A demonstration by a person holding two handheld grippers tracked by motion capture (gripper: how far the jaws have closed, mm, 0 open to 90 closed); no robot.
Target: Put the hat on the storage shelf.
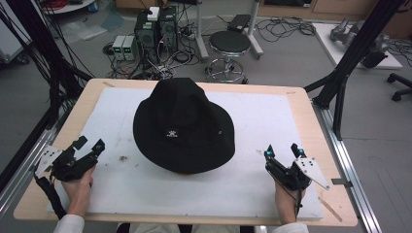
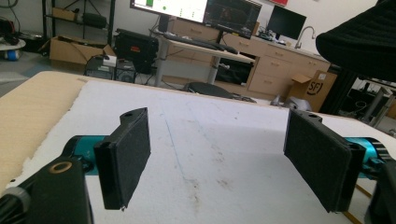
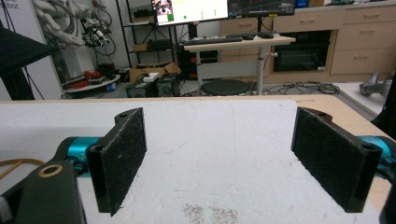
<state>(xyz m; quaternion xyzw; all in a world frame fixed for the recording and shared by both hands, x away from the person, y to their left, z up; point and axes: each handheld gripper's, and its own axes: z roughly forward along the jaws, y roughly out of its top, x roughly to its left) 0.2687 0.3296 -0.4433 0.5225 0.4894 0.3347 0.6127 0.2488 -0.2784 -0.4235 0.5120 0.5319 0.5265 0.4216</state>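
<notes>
High view: a black hat point(image 1: 183, 127) sits crown-up at the centre of the white mat point(image 1: 272, 121) on the worktop point(image 1: 311, 116), untouched, the left gripper point(image 1: 89, 144) and right gripper point(image 1: 283, 151) well apart on either side. Left gripper view: jaws spread wide, holding nothing, the hat's brim point(image 2: 362, 39) at upper right. Right gripper view: jaws likewise wide and empty. Handling appears not yet begun.

Even, dim overhead room light; faint soft shadows; slightly soft focus; bright glaring monitors.
</notes>
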